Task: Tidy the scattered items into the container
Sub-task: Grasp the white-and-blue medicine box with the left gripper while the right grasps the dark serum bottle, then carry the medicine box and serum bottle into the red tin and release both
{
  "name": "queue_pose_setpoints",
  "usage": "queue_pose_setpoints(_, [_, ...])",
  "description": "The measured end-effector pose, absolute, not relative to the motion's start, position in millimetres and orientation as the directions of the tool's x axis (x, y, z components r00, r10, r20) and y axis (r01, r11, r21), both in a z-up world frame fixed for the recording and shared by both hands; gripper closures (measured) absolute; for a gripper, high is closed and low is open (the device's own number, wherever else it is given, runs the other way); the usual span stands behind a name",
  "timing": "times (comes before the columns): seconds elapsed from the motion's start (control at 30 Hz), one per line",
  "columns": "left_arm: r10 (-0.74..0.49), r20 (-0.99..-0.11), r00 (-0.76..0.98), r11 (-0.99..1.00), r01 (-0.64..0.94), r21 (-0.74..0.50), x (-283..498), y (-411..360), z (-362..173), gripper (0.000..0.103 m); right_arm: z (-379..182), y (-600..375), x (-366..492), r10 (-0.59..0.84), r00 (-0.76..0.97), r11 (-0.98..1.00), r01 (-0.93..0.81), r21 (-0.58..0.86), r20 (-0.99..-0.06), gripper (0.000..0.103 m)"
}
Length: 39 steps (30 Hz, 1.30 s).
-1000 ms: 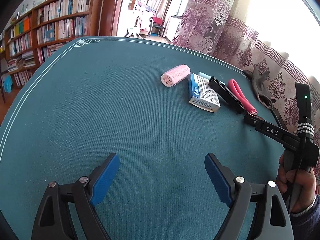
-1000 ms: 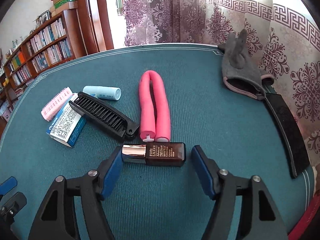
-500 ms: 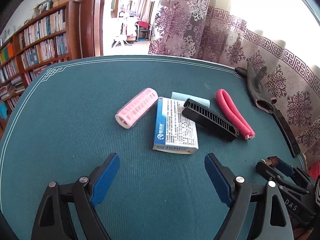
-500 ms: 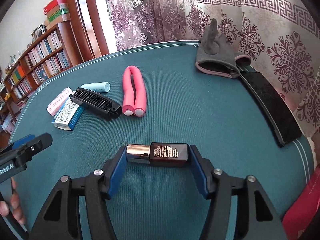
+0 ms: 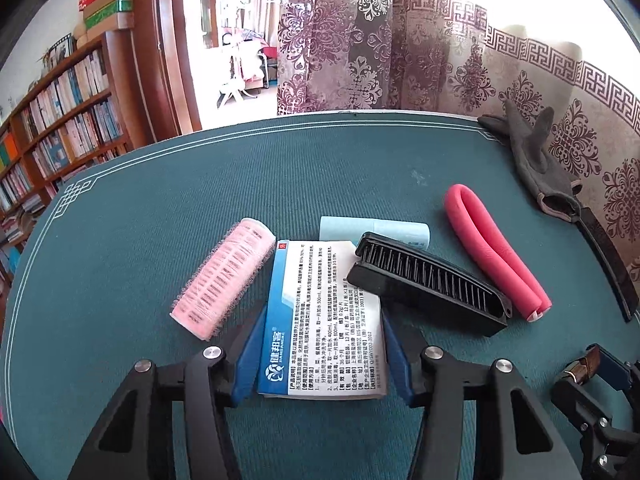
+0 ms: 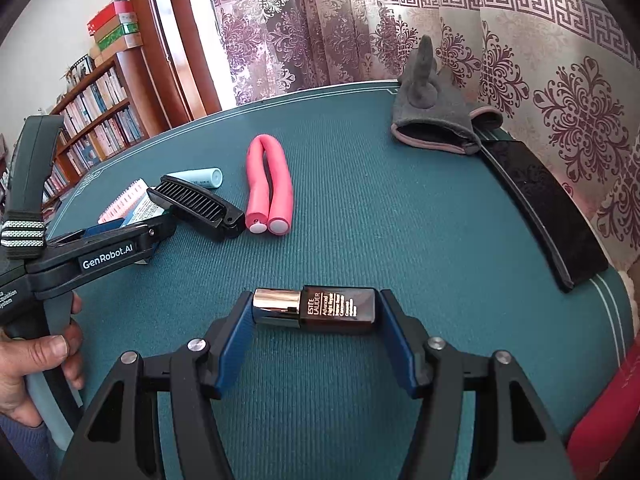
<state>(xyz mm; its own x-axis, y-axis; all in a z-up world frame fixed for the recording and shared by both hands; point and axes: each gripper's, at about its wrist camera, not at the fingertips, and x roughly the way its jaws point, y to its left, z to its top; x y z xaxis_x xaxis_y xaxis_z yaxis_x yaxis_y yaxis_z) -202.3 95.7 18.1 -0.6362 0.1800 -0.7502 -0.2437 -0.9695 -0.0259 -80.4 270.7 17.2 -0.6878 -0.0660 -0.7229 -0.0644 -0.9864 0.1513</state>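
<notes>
A blue-and-white medicine box (image 5: 320, 320) lies on the green table between the blue pads of my left gripper (image 5: 323, 316). Its jaws are closing and the pads touch the box's long sides. Beside the box are a pink hair roller (image 5: 224, 276), a black folding comb (image 5: 428, 284), a pale blue tube (image 5: 400, 232) and a bent pink foam rod (image 5: 496, 252). My right gripper (image 6: 316, 304) is shut on a brown bottle with a gold cap (image 6: 320, 308), held end to end. The bottle (image 5: 586, 364) also shows at the left wrist view's lower right.
A grey glove (image 6: 432, 112) and a long flat black case (image 6: 548, 208) lie by the table's right edge, against the patterned curtain. Something red (image 6: 600, 420) shows at the lower right corner. A hand (image 6: 40, 360) holds the left gripper's handle. Bookshelves stand at the left.
My left gripper swung over to the medicine box and its jaws narrowed onto it. My right gripper drew back from the pink rod with the bottle, then held still.
</notes>
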Motion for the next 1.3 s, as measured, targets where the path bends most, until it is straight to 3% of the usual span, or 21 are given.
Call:
queue_pose_setpoints(0.37, [0.258, -0.719, -0.646, -0.957, -0.272, -0.099, -135, 75, 42, 0.048, 21, 276, -72, -0.121, -0.701, -0.970, -0.065, 0.232, -0.702, 0.038])
queue_pose_setpoints(0.73, [0.276, -0.705, -0.653, -0.955, -0.267, -0.127, -76, 52, 60, 0.048, 54, 262, -26, -0.137, -0.740, -0.975, -0.016, 0.221, -0.659, 0.038])
queue_pose_setpoints(1.3, [0.409, -0.696, -0.590, -0.872, -0.478, -0.108, -11, 142, 81, 0.048, 84, 331, 87, -0.032, -0.792, -0.960, -0.146, 0.241, -0.610, 0.038])
